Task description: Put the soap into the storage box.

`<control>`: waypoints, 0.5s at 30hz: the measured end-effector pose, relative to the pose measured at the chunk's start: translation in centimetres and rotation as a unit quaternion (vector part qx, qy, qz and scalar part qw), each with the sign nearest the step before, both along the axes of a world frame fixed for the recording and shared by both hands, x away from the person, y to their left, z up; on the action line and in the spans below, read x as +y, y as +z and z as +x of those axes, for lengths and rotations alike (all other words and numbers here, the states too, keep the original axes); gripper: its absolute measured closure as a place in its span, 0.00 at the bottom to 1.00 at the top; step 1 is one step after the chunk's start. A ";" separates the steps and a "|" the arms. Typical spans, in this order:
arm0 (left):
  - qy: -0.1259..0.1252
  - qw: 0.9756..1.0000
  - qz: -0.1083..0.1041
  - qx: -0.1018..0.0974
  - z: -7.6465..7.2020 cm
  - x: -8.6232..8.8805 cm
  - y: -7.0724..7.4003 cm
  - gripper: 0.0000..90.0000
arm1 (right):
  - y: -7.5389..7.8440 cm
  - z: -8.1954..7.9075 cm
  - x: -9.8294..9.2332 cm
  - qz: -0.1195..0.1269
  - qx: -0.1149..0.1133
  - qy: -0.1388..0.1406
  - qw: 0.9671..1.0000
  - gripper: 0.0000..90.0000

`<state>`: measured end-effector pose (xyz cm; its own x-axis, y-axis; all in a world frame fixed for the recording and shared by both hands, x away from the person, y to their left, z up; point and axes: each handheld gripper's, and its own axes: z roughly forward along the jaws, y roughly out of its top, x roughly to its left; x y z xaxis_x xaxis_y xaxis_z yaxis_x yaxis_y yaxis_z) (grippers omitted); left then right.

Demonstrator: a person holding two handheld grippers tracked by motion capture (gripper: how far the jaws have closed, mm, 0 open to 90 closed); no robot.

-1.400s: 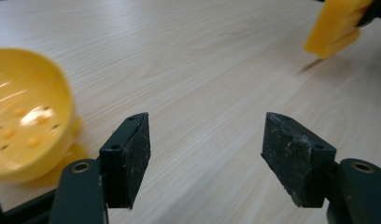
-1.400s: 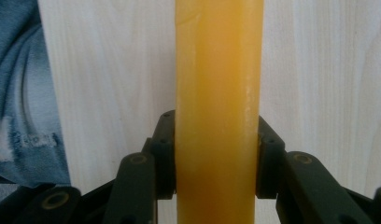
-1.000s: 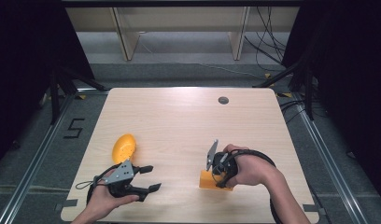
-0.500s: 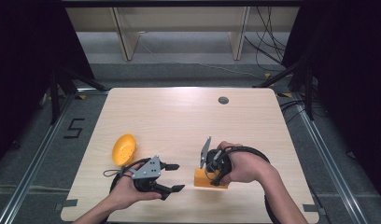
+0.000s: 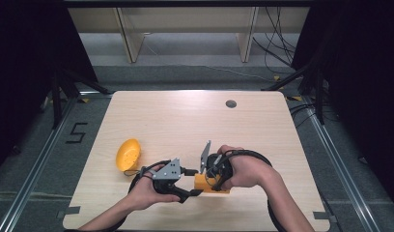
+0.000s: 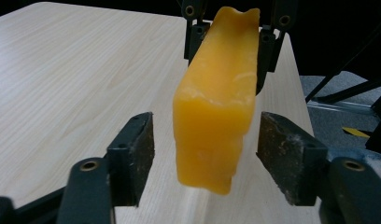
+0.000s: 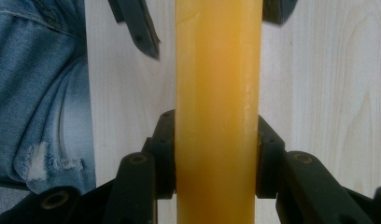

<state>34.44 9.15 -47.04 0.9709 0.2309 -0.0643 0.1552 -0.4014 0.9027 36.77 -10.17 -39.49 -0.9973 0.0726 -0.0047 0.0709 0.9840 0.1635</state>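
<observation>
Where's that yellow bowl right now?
In the high view the yellow bowl lies on the table's near left part, just left of the left gripper and apart from it.

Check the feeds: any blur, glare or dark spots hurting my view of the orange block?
High view: table evenly lit, surroundings black, orange block small and half hidden by the right tool. Left tool view: block sharp, near pads soft. Right tool view: close and slightly soft, no glare.

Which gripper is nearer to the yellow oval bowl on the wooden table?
Left. The left gripper is just right of the yellow oval bowl; the right gripper is farther right.
</observation>
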 end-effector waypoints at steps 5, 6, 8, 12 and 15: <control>-0.006 1.000 -0.008 0.005 0.2 -0.4 -0.2 0.48 | -0.2 0.1 0.2 0.008 -0.008 0.024 1.000 0.69; -0.011 1.000 -0.008 0.003 0.2 -0.4 -0.2 0.51 | -0.4 0.3 0.3 0.016 -0.008 0.044 0.999 0.68; -0.016 1.000 -0.007 0.003 0.4 -0.6 -0.1 0.54 | -0.4 0.3 0.3 0.013 -0.009 0.044 0.999 0.69; -0.019 1.000 -0.011 0.012 0.5 -0.7 -0.2 0.57 | -0.3 0.0 0.4 0.006 -0.008 0.026 1.000 0.68; -0.021 1.000 -0.012 0.012 0.3 -0.9 -0.3 0.59 | -0.5 0.3 0.5 0.016 -0.010 0.050 0.999 0.68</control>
<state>34.76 8.29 -47.36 0.9776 0.1887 -0.0936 0.1615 -0.3860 0.9082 37.02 -9.67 -39.94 -0.9993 -0.0278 -0.0249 -0.0322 0.9803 0.1950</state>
